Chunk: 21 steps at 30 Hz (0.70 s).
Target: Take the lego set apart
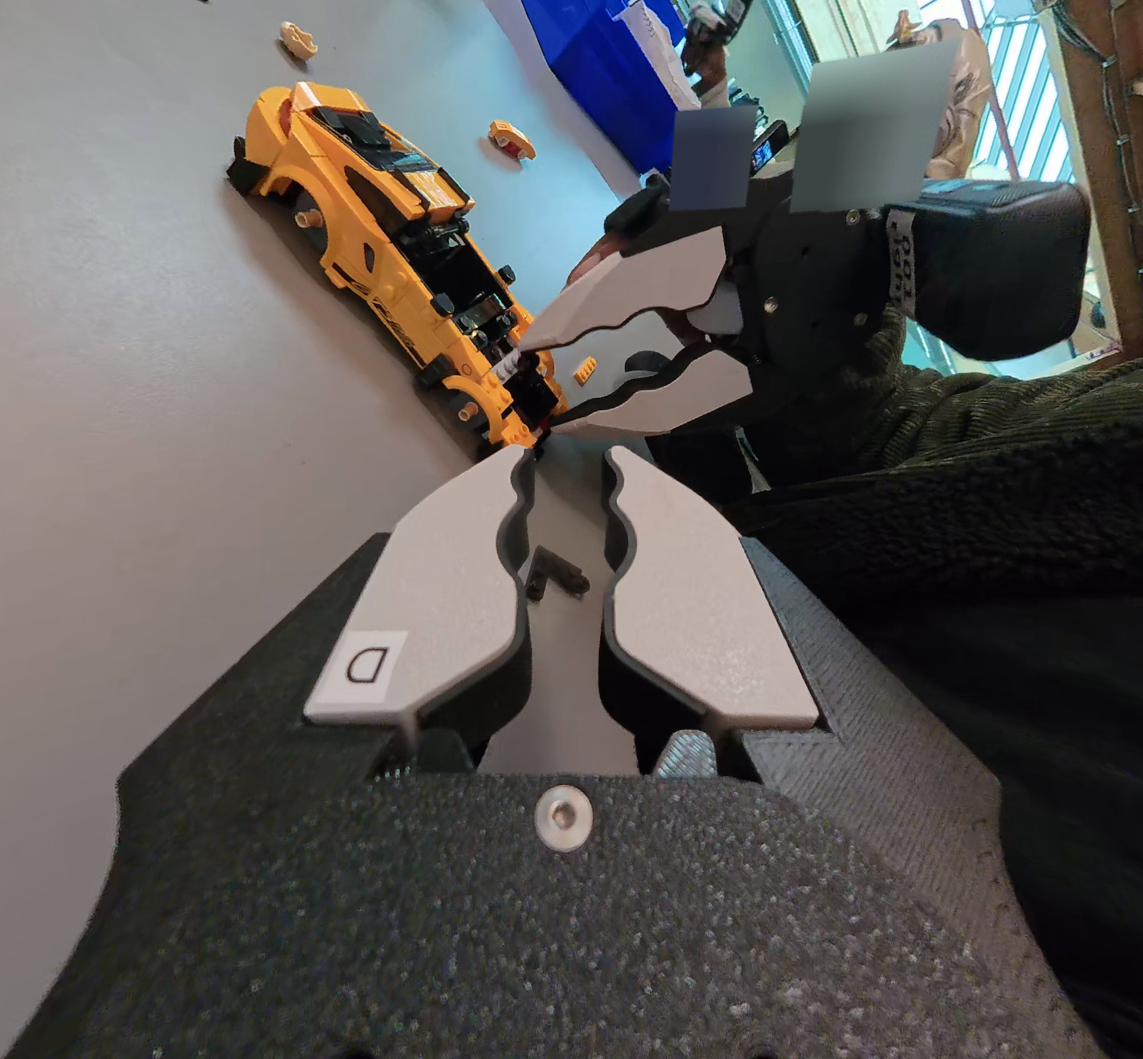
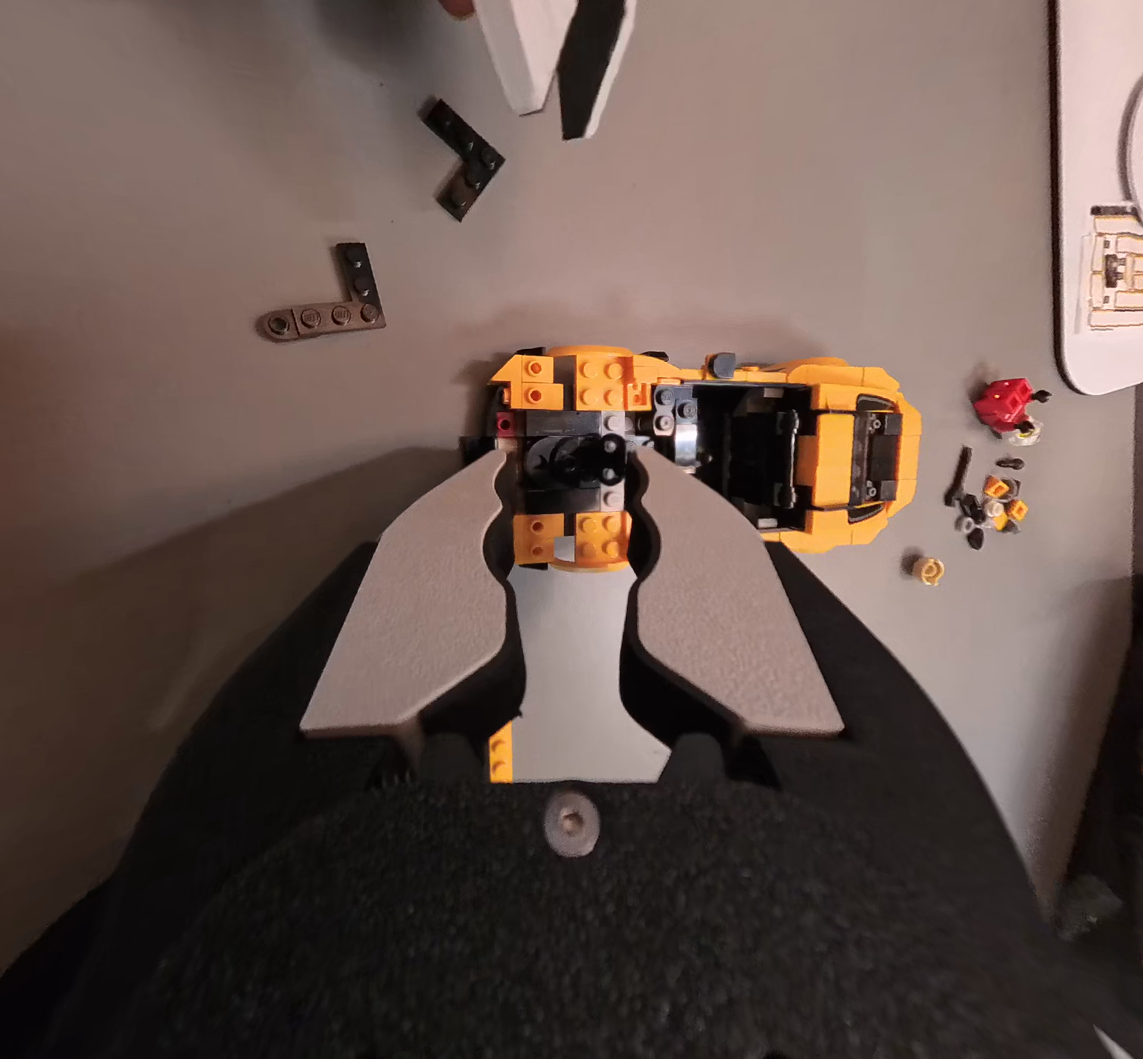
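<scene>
Lego car (image 2: 693,448) lay on grey tabletop (image 2: 804,194); right gripper (image 2: 572,460) jaws parted around its black front piece, left gripper (image 1: 566,454) jaws apart, empty

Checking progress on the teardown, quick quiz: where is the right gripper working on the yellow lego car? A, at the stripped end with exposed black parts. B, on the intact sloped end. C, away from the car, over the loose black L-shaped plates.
A: the right gripper has its open fingers straddling the black parts at the stripped end of the yellow lego car.
</scene>
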Each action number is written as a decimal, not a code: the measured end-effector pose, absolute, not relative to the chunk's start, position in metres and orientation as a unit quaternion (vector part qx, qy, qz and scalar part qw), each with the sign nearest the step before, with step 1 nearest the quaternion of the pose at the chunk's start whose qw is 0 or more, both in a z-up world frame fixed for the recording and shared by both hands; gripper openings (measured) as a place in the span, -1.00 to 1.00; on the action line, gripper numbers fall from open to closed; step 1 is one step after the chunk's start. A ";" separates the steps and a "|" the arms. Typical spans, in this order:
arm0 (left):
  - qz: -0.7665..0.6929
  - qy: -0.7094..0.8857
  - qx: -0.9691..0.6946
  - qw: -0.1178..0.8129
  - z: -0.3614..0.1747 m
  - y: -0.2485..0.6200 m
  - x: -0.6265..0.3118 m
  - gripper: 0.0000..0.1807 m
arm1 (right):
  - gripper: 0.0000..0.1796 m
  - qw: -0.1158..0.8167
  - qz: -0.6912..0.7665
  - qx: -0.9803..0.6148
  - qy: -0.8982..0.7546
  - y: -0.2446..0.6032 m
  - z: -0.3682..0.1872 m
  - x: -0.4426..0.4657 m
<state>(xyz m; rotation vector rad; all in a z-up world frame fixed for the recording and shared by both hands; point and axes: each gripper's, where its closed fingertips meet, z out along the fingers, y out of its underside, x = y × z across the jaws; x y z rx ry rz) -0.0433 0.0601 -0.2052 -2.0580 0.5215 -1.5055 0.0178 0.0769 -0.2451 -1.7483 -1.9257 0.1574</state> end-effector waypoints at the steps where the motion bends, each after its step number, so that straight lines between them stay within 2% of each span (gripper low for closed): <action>1: -0.557 0.194 -0.763 0.266 -0.205 0.060 -0.043 -0.78 | -0.62 0.266 0.064 -0.651 -0.708 0.077 -0.244 0.018; 12: -0.548 0.199 -0.768 0.266 -0.209 0.060 -0.043 -0.78 | -0.59 0.302 0.140 -0.674 -0.659 0.080 -0.235 0.018; 21: -0.547 0.195 -0.771 0.261 -0.213 0.062 -0.043 -0.79 | -0.70 0.363 0.266 -0.687 -0.570 0.098 -0.209 0.020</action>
